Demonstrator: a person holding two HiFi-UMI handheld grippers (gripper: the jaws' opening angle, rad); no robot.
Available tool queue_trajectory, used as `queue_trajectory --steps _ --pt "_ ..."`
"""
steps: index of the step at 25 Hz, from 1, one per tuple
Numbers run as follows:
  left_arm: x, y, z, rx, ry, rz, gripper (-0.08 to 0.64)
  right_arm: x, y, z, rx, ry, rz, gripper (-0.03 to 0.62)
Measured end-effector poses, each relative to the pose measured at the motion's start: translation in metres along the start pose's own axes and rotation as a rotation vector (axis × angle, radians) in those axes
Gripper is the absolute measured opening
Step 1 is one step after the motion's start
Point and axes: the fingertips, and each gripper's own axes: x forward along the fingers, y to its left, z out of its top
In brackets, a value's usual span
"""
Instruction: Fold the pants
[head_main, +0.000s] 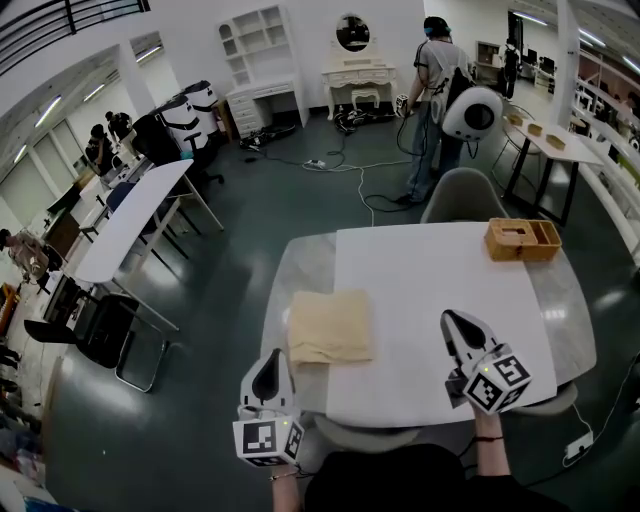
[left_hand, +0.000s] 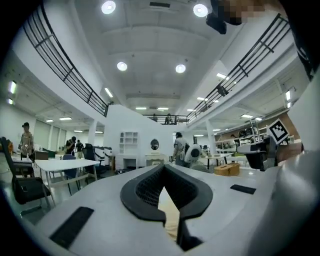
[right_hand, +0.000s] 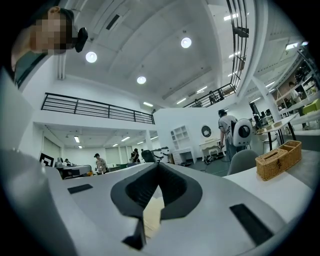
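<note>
Left gripper (left_hand: 164, 169): jaws are together, black ribbed pads meeting at the tips, with nothing clamped. Right gripper (right_hand: 157, 166) is the same, pinched closed on itself. Both have chunky grey bodies with a checker-marked cube at the back end.

The pants (head_main: 330, 327) are already folded into a soft, roughly square tan bundle, a bit rumpled along the near edge. They lie flat on the counter (head_main: 305, 265), half on its bare grey stone-looking top and half on a smooth white sheet (head_main: 420, 290) that covers most of it.

Going by the pants: the left gripper's tip sits just beside their near-left corner, and I can't tell if it touches the cloth. The right gripper is well apart from them, off to the right over the white sheet. Through the slot behind the left jaws you can see a strip of that tan cloth.

Further out from the pants, to the right and toward the far side, there's a woven wicker basket (head_main: 523, 240), boxy with compartments, sitting at the sheet's far right corner. Nothing lies between the pants and either gripper.

Beyond the pants, past the counter's far edge, a rounded grey chair (head_main: 462, 195) is tucked in. Further back a person (head_main: 437, 80) stands on the dark shiny floor with cables (head_main: 345, 165) snaking around. Left of the pants, across the floor, is a long white table (head_main: 130, 215).
</note>
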Motion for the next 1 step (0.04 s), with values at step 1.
queue_trajectory --steps 1 --pt "0.0002 -0.0006 -0.0002 0.0 0.0 0.0 0.014 -0.0003 -0.0008 -0.0005 -0.002 0.002 0.0 0.014"
